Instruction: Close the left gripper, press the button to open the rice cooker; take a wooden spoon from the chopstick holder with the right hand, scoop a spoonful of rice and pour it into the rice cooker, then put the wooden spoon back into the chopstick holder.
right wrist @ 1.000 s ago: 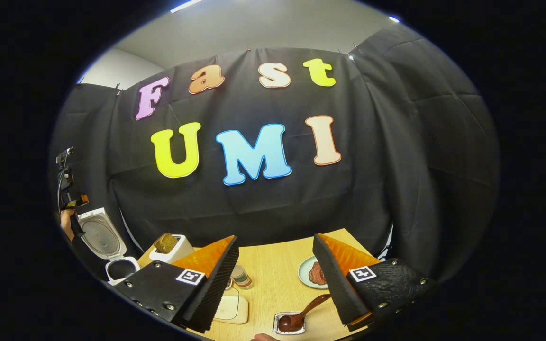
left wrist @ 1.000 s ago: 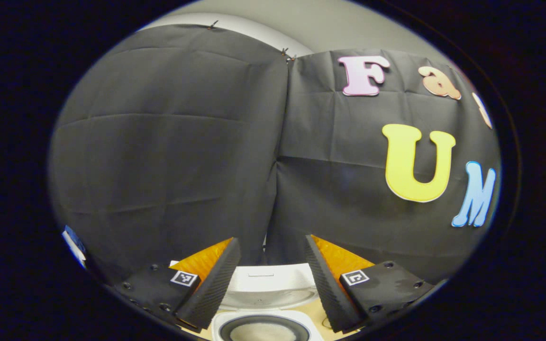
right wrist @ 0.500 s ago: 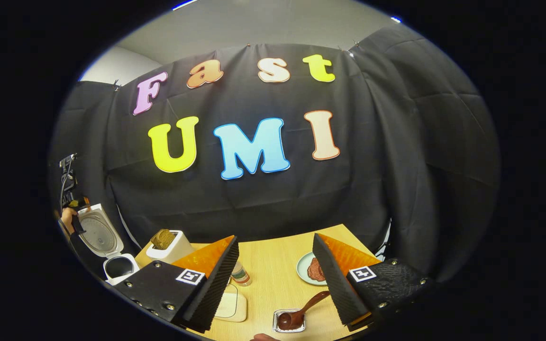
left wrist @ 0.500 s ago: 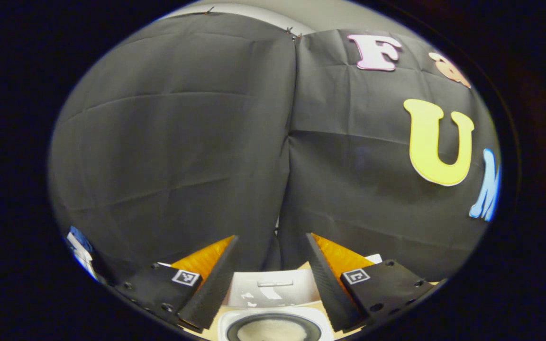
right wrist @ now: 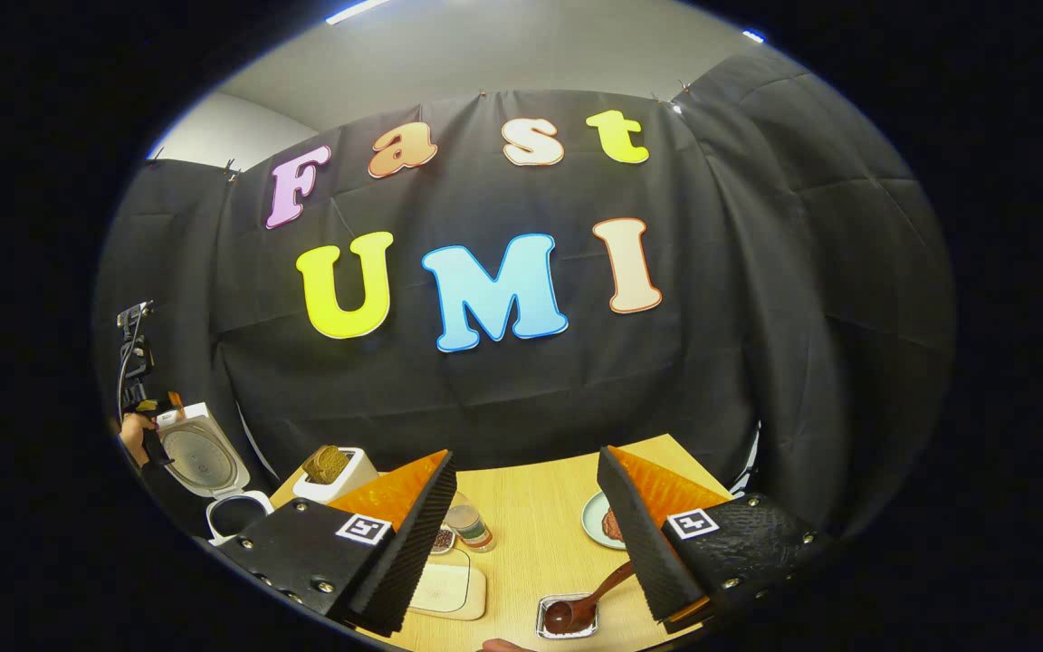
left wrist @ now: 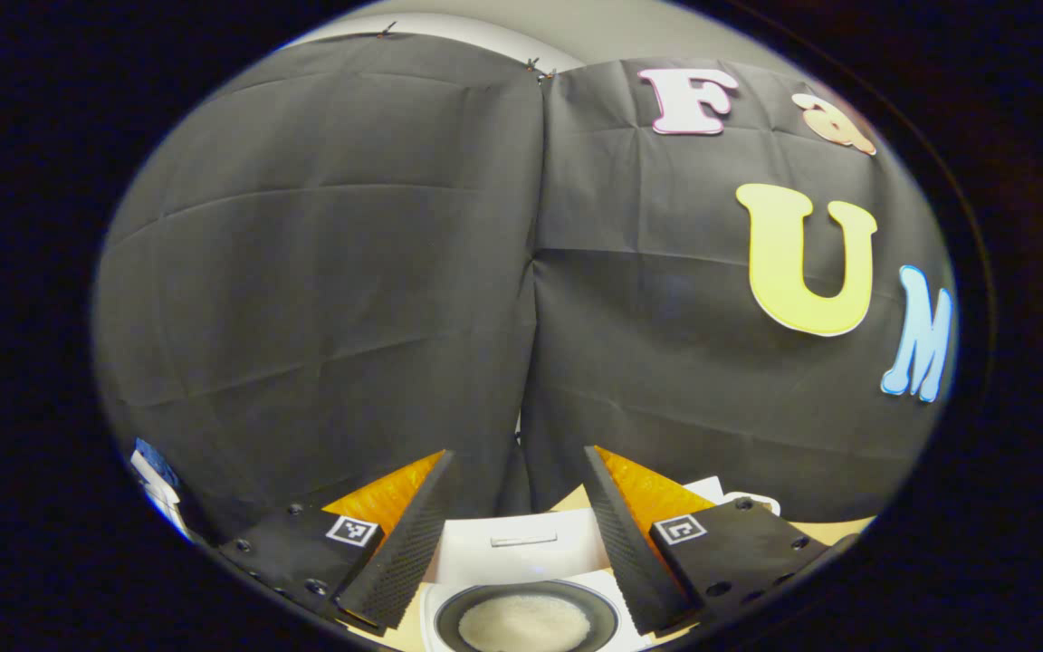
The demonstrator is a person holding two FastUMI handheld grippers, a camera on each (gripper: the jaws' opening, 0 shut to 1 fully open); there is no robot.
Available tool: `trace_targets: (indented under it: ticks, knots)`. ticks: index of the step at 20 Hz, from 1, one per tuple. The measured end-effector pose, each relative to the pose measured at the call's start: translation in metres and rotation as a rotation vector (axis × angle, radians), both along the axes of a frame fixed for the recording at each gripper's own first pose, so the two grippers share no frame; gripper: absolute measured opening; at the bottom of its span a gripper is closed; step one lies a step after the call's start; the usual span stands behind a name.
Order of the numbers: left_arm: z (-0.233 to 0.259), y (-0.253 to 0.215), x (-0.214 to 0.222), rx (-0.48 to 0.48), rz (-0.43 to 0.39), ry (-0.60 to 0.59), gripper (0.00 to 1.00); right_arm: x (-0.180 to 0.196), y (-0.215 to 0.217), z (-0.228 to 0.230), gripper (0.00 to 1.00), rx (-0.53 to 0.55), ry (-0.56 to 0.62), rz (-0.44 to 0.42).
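Note:
In the left gripper view my left gripper [left wrist: 517,457] is open above the white rice cooker [left wrist: 521,545], whose lid stands up. Its dark inner pot [left wrist: 526,625] holds white rice. In the right gripper view the rice cooker [right wrist: 205,462] sits at the table's far left, lid raised, with the left gripper [right wrist: 137,403] and a hand beside the lid. My right gripper [right wrist: 526,455] is open above the table, holding nothing. A brown wooden spoon [right wrist: 617,580] lies below it, its bowl in a small foil tray [right wrist: 567,616].
On the wooden table [right wrist: 531,507] stand a white box with a brown thing on top [right wrist: 336,469], a small jar [right wrist: 469,527], a flat white board [right wrist: 454,589] and a pale plate [right wrist: 596,521] with brown food. Black cloth walls close off the back and right.
The left gripper view has shifted, so more of the cooker's pot and rice shows between the fingers. The right gripper view has barely moved. Both grippers stay open.

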State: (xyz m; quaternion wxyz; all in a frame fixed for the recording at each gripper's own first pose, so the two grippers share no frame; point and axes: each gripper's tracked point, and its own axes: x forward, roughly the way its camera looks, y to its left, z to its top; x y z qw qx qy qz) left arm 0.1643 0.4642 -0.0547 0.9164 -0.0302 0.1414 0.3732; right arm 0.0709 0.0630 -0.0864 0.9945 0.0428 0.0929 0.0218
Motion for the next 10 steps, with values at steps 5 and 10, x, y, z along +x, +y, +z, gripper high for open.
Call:
trace_targets:
  ticks: [5, 10]
  knots:
    - [0.003, -0.024, -0.019, -0.002, -0.031, -0.004, 0.95, -0.004, 0.001, 0.003, 0.95, -0.013, -0.001, 0.013]
    - [-0.001, -0.039, -0.028, -0.003, -0.042, 0.004, 0.96, -0.009, -0.001, 0.003, 0.95, -0.018, 0.003, 0.018]
